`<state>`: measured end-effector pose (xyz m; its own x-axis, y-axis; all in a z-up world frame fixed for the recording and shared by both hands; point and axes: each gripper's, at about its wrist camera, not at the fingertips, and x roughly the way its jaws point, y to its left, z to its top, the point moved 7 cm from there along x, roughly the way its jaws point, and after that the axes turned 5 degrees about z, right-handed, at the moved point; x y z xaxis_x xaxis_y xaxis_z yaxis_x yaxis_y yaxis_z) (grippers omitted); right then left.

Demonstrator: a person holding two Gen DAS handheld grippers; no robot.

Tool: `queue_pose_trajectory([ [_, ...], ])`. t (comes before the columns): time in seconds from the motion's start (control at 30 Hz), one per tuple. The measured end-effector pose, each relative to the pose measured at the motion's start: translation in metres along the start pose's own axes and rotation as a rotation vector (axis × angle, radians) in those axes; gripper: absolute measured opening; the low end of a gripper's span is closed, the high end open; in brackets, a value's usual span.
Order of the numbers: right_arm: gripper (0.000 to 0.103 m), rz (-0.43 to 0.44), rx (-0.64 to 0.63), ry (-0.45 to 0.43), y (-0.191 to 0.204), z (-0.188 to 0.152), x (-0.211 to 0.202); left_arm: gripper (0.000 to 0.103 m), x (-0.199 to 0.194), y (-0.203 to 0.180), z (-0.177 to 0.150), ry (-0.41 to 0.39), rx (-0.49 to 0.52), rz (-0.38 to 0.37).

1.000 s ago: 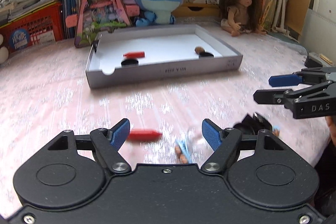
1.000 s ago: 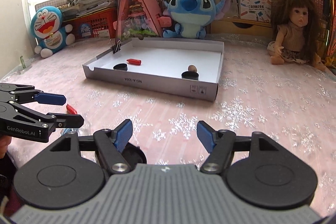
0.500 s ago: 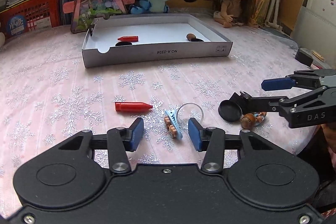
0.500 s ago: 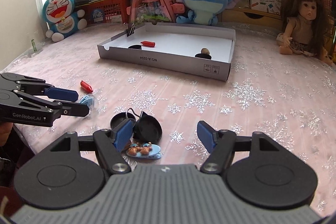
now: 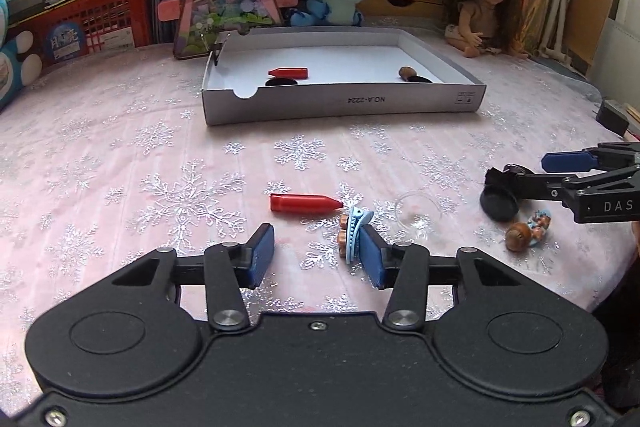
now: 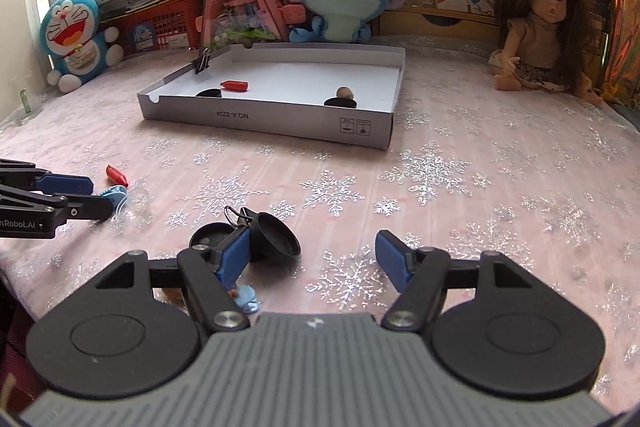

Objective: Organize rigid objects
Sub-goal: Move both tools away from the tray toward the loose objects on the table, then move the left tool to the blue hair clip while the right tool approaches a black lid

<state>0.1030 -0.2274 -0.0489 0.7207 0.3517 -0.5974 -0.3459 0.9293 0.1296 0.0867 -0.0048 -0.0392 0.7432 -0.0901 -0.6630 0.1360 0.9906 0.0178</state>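
Left wrist view: left gripper [image 5: 316,257] jaws released, light-blue toothed plastic hair clip [image 5: 354,229] at centre; right gripper [image 6: 310,257] jaws released, empty.

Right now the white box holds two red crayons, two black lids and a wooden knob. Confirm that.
Not quite. The white box holds only one red crayon; the other red crayon lies on the tablecloth outside it, as the left wrist view shows. The two black lids and the wooden knob are in the box.
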Motion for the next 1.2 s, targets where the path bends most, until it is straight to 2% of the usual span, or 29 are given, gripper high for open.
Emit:
queue_pose_trajectory([
  [0.3,0.079,-0.077,0.050,-0.027,-0.020,0.004,-0.004,0.045,0.008,0.015,0.007,-0.001,-0.012,0.058],
  [0.57,0.079,-0.191,0.099,-0.021,-0.040,0.005,0.000,0.045,0.009,0.017,0.008,-0.005,-0.015,0.065],
  [0.8,0.079,-0.148,0.105,-0.036,-0.032,0.007,0.001,0.045,0.011,0.018,0.009,-0.005,-0.024,0.072],
  [1.2,0.079,-0.056,0.057,-0.027,-0.005,0.007,0.009,0.045,0.006,-0.016,0.004,-0.025,0.071,-0.010],
])
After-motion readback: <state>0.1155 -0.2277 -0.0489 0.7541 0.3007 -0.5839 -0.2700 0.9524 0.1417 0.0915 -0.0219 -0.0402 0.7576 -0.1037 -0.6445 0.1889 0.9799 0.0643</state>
